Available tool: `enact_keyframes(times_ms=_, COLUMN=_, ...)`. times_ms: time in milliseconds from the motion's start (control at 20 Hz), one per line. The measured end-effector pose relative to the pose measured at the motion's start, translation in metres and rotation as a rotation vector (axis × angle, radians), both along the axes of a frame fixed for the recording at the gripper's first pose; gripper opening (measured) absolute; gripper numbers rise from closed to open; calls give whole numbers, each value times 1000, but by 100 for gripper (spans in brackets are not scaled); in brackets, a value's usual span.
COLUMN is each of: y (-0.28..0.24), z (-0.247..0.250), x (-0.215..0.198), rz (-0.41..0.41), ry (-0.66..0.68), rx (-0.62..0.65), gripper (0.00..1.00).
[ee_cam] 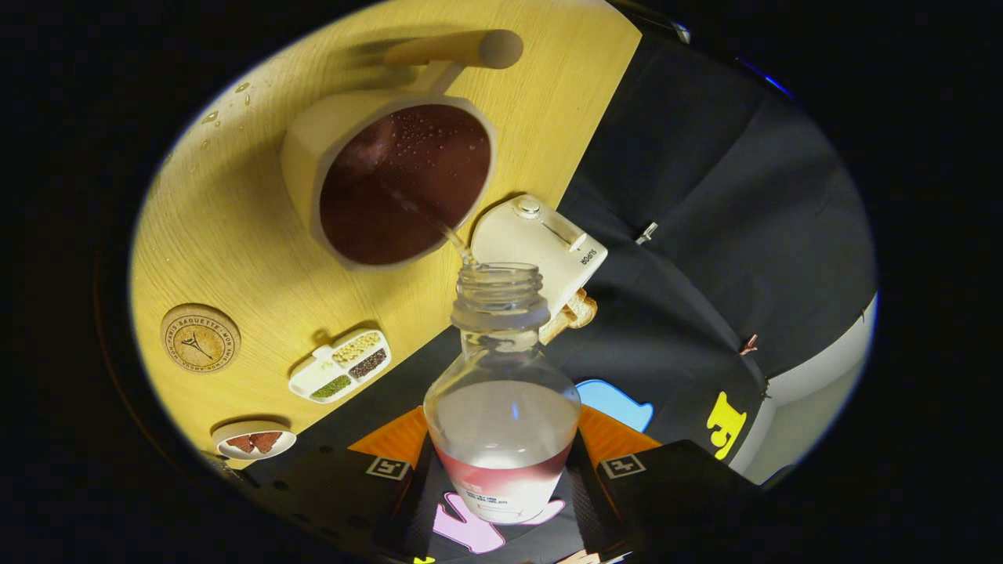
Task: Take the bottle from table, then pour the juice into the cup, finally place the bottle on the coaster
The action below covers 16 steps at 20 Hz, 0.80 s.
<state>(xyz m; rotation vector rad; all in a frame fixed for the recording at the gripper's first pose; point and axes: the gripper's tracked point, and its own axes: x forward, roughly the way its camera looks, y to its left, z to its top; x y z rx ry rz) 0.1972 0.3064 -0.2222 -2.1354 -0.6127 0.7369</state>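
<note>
Claw (501,470) clamped on bottle (501,407), tilted over cup (396,180); thin juice stream (439,223) lands inside. Hold the tilt steady, mouth above the rim. Coaster (200,338) sits beside on table (235,235).

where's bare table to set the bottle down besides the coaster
Bare wood lies between the cup and the coaster. It is crowded along the edge: toaster, divided dish, small plate. The gripper holds the bottle.

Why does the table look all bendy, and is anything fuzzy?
In the gripper view, the fisheye lens curves the table; the cup handle casts a smeared shadow; the bottle, gripped between the fingers, stays sharp, with a small glint on its glass.
</note>
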Motion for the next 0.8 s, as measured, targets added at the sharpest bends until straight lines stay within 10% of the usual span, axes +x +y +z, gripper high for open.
enact_keyframes(times_ms=800, y=5, z=-4, x=4, rz=13, ry=11, rx=-12, gripper=72)
